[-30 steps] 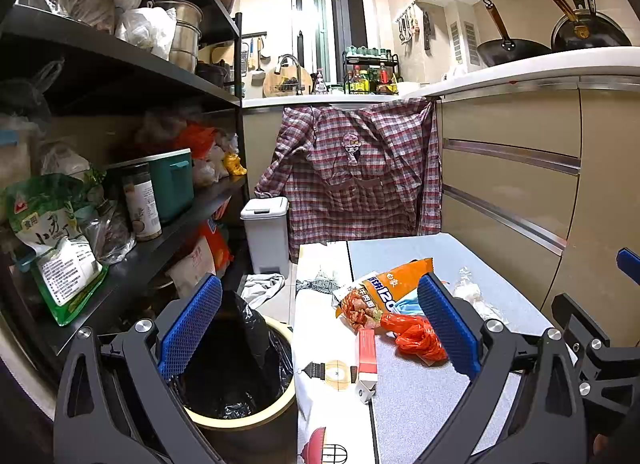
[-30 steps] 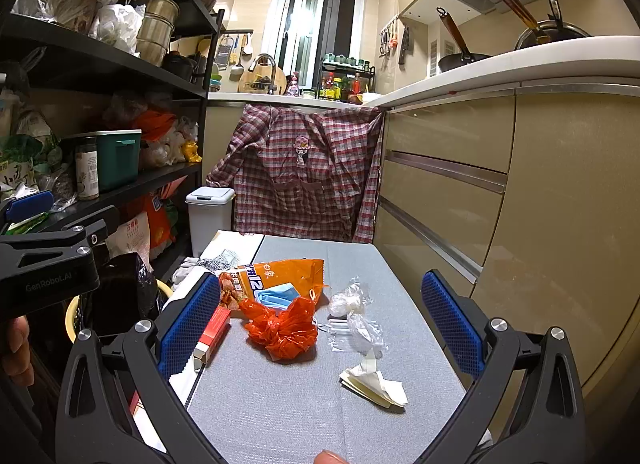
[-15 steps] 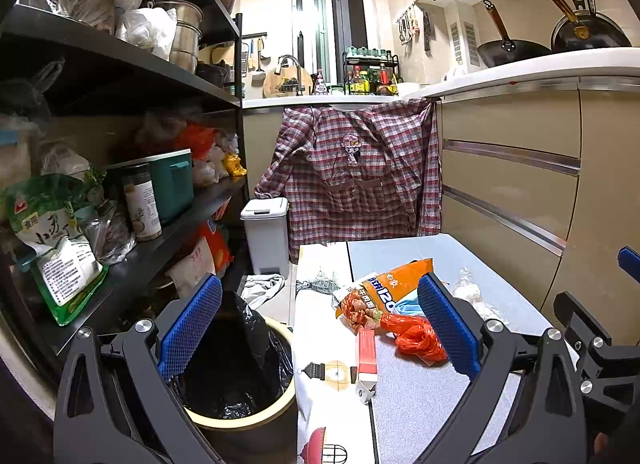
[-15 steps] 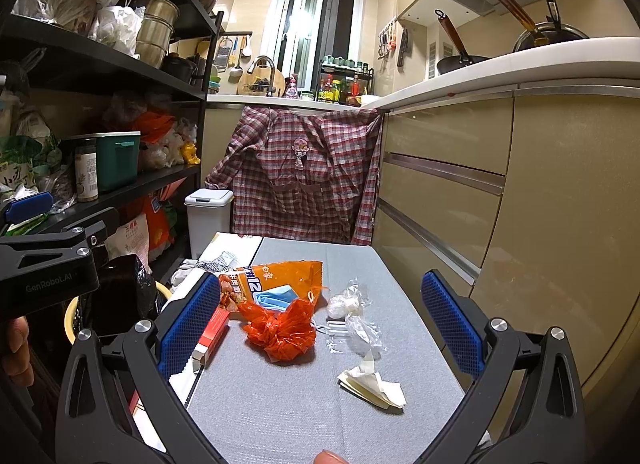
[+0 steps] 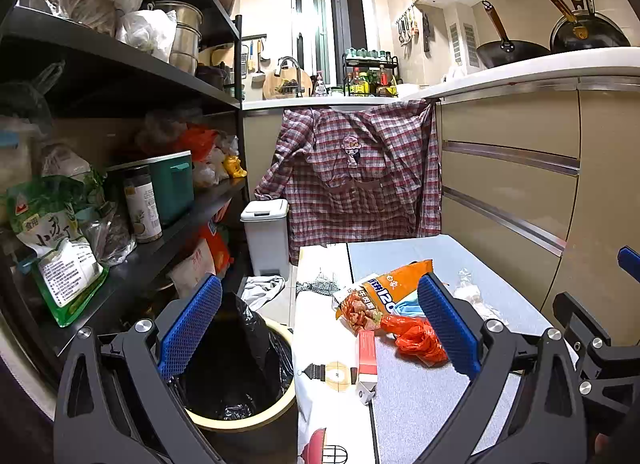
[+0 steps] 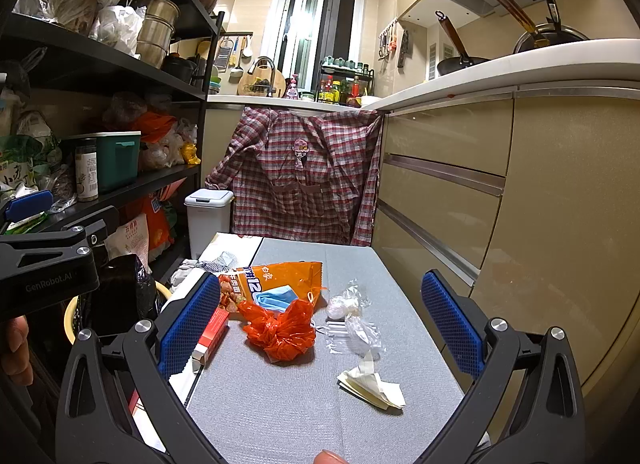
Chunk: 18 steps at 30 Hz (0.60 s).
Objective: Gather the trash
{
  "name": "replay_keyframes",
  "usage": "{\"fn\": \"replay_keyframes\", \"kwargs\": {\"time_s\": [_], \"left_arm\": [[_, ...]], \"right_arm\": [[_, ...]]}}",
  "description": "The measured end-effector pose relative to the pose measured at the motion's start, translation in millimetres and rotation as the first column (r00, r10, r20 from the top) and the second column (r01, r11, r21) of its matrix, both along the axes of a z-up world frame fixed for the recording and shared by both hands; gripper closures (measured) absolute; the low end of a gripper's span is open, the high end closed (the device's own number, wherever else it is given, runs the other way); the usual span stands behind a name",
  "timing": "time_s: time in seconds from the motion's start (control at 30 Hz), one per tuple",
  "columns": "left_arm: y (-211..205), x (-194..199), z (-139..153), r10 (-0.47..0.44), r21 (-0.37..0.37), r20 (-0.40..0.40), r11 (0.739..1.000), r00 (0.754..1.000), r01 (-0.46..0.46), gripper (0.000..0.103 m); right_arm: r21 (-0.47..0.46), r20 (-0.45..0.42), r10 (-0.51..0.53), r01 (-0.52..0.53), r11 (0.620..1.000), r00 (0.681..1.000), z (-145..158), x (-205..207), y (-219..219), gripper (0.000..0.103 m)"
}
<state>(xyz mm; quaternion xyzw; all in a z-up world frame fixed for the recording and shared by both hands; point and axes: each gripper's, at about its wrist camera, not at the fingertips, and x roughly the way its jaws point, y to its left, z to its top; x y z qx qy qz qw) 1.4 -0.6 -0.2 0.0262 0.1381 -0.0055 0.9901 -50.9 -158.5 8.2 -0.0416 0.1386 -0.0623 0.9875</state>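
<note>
Trash lies on a low grey table (image 6: 280,404): a crumpled orange plastic bag (image 6: 282,330), an orange snack packet (image 6: 276,276), a blue face mask (image 6: 276,300), a red and white box (image 6: 210,334), clear wrappers (image 6: 352,320) and a folded tissue (image 6: 372,384). My right gripper (image 6: 320,324) is open, hovering over the table's near end with the orange bag between its fingers' line of sight. My left gripper (image 5: 318,328) is open and empty, above a round bin (image 5: 236,376) lined with a black bag at the table's left. The orange bag (image 5: 418,340) and box (image 5: 367,356) also show there.
A dark shelf rack (image 5: 120,76) full of food packs runs along the left. Beige cabinet drawers (image 6: 460,192) close the right side. A plaid shirt (image 6: 300,180) hangs ahead, with a small white pedal bin (image 5: 266,236) beside it. A printed white cloth (image 5: 324,344) covers the table's left strip.
</note>
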Motion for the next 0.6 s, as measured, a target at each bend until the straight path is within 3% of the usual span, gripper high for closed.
{"fn": "replay_keyframes", "kwargs": {"time_s": [0.6], "left_arm": [[0.6,-1.8,0.3,0.001,-0.002,0.002,1.0,1.0,-0.001,0.008]], "right_arm": [[-0.001,0.003,0.0,0.0,1.0,1.0,1.7,-0.8,0.4,0.004]]}}
